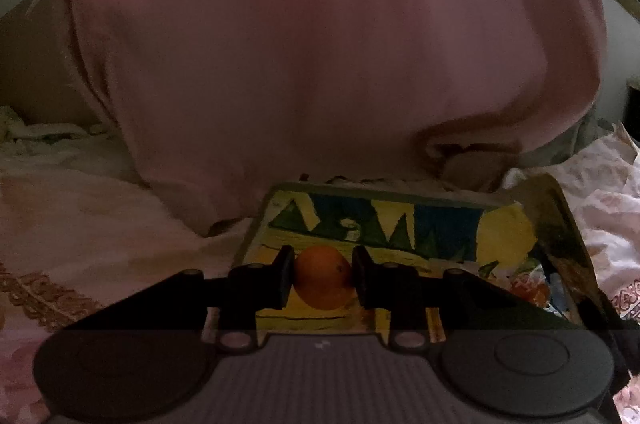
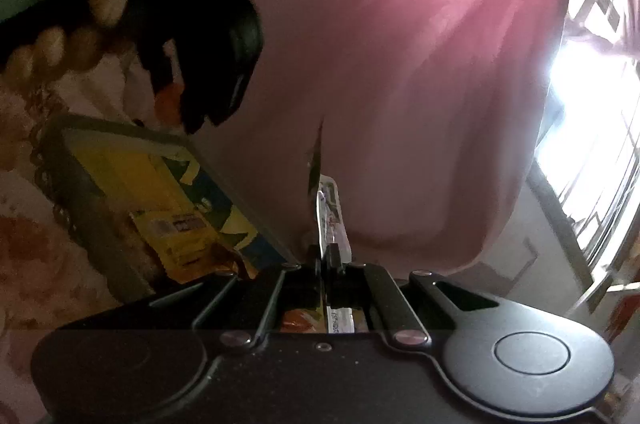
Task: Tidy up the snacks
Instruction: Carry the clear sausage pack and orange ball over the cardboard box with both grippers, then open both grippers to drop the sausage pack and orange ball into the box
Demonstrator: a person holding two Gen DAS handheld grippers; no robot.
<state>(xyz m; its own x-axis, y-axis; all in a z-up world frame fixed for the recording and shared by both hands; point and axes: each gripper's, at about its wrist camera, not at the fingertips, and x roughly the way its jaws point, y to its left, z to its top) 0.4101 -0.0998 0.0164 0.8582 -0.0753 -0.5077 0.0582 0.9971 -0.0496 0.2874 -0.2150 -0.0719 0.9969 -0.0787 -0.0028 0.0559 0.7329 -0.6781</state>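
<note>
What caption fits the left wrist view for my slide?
Left tool shut on a small orange above the yellow-printed tray.

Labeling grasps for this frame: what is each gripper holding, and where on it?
Left gripper clamps a small orange fruit across its middle, above the tray. Right gripper pinches a thin snack packet by its lower edge.

The left gripper (image 1: 323,278) clamps a small orange ball (image 1: 323,276) between its pads; the right gripper (image 2: 325,256) pinches a thin packet (image 2: 330,212), jaws nearly together
</note>
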